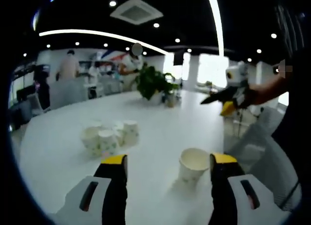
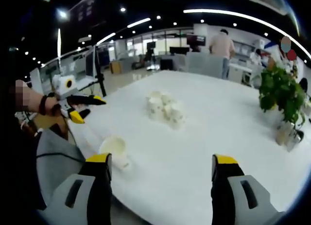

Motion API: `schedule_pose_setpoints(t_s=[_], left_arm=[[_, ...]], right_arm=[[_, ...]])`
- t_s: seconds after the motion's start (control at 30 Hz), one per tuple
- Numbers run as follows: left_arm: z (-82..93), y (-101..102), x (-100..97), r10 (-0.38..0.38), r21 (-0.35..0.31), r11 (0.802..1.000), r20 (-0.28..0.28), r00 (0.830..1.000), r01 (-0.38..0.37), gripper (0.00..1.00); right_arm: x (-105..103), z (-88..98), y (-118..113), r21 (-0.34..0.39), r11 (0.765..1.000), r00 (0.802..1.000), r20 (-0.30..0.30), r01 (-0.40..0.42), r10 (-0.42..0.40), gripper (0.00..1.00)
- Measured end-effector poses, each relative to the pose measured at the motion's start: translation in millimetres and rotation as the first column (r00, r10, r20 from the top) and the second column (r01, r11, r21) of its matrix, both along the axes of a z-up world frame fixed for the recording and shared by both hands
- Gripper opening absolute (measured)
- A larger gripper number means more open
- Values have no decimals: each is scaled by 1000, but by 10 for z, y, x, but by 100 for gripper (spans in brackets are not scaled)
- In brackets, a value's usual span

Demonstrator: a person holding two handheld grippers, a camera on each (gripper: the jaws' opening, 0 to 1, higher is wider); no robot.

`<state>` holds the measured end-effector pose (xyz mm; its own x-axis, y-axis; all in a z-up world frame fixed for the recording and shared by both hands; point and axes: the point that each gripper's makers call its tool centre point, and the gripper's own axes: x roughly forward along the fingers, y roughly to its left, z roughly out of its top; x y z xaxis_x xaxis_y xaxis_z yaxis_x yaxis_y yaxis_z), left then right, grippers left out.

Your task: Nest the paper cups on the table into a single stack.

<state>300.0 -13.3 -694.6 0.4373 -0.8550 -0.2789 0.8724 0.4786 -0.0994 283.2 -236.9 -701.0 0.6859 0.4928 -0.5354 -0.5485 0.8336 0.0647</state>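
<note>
A single white paper cup [image 1: 193,164] stands upright near the table's edge, ahead of my left gripper [image 1: 169,162] and close to its right jaw. That gripper is open with nothing held. A cluster of several paper cups [image 1: 109,136] stands farther out on the white table [image 1: 160,120]. In the right gripper view the single cup [image 2: 115,149] sits by the left jaw of my open right gripper [image 2: 162,162], and the cluster [image 2: 165,109] lies mid-table. Each gripper shows in the other's view, hand-held above the table edge: the right gripper [image 1: 216,106] and the left gripper [image 2: 91,111], both with jaws apart.
A potted plant [image 1: 153,81] [image 2: 279,94] stands at the far side of the table, with a small glass vase [image 2: 286,135] beside it. People stand at counters beyond the table. A person's grey clothing [image 2: 53,157] lies along the near table edge.
</note>
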Motion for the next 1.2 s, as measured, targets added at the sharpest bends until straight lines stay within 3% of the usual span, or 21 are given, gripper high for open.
schedule_pose_setpoints(t_s=[0.17,0.27,0.3,0.67,0.73,0.83,0.9,0.97,1.2], left_arm=[[163,79,34,28,8,1000,40,999,-28,82],[126,169,85,84,7,996,-7,996,-83,94],[130,180,84,82,8,997,0,997,-82,97],[261,381,33,117,31,993,13,993,-117,98],[338,415,17,117,40,992,34,993,-119,98],[490,421,15,104,2,994,106,989,-105,98],[406,468,21,113,21,993,75,991,-115,98],[319,514,31,133,51,990,25,991,-134,98],[343,491,34,133,37,990,32,991,-134,98]], right_arm=[[11,-17,13,4,1000,1000,-4,-8,8,82],[33,-19,12,9,1000,1000,-3,-7,7,82],[44,-22,10,12,1000,1000,-2,-4,4,82],[149,-66,-47,22,1000,1000,-4,6,-6,82],[150,-54,-50,25,1000,1000,-2,6,-6,82],[163,-47,-69,-2,1000,1000,16,-9,9,83],[146,-152,-97,-18,1000,1000,-19,-11,10,83],[157,-137,-106,-4,1000,1000,-11,-4,4,83],[162,-72,-95,-8,1000,1000,-2,-4,4,83]])
